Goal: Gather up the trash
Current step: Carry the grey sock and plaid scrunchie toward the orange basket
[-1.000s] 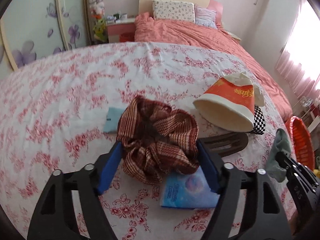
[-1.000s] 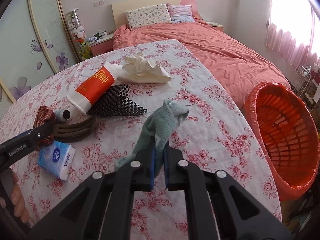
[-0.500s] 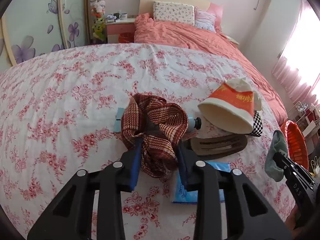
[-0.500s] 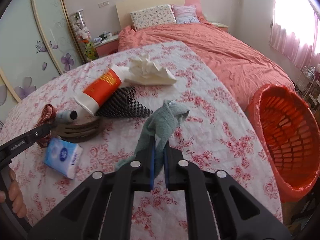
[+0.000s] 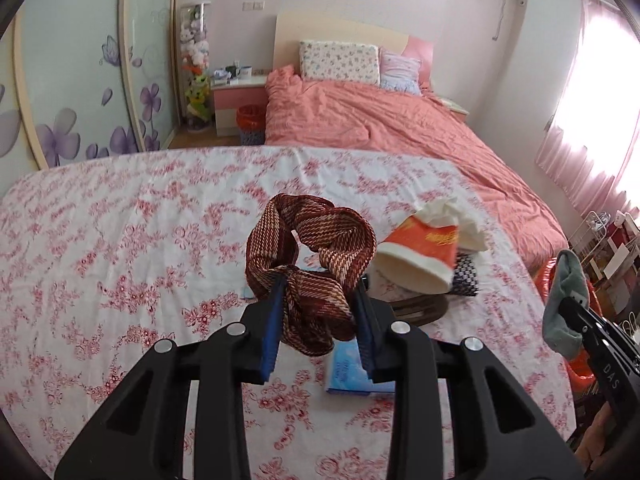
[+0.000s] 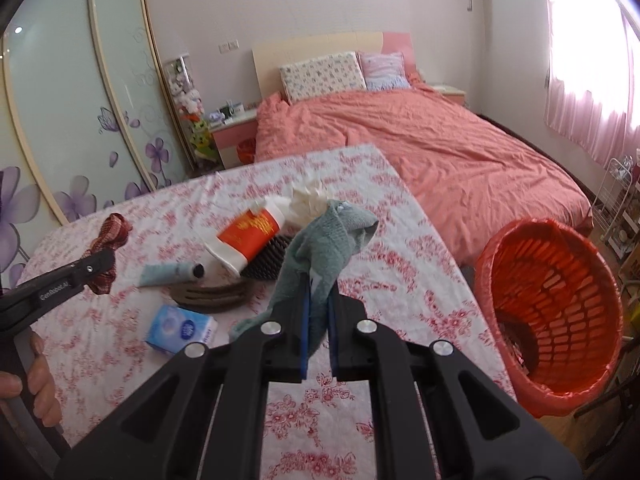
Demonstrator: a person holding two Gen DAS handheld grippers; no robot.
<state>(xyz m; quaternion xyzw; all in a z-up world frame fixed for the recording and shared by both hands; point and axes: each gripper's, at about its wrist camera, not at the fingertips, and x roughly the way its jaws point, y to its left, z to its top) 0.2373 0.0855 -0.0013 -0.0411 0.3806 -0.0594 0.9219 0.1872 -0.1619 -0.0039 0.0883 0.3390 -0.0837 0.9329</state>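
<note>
Two blue pads of the left tool (image 5: 318, 312) pinch a brown plaid scrunchie (image 5: 310, 256), lifted clear of the floral-clothed desk (image 5: 120, 240) in the left wrist view; below it lie a blue tissue pack (image 5: 348, 372), a brown hair clip (image 5: 416, 308) and an orange-and-white tube (image 5: 420, 256). From the right wrist view, the right tool (image 6: 318, 304) is clamped narrow on a grey-green sock (image 6: 328, 240), also off the desk. An orange-lined waste basket (image 6: 556, 312) stands beside the desk's right edge, what lies in its bottom too dim to name. A small pale-blue tube (image 6: 172, 272) rests near the clip.
</note>
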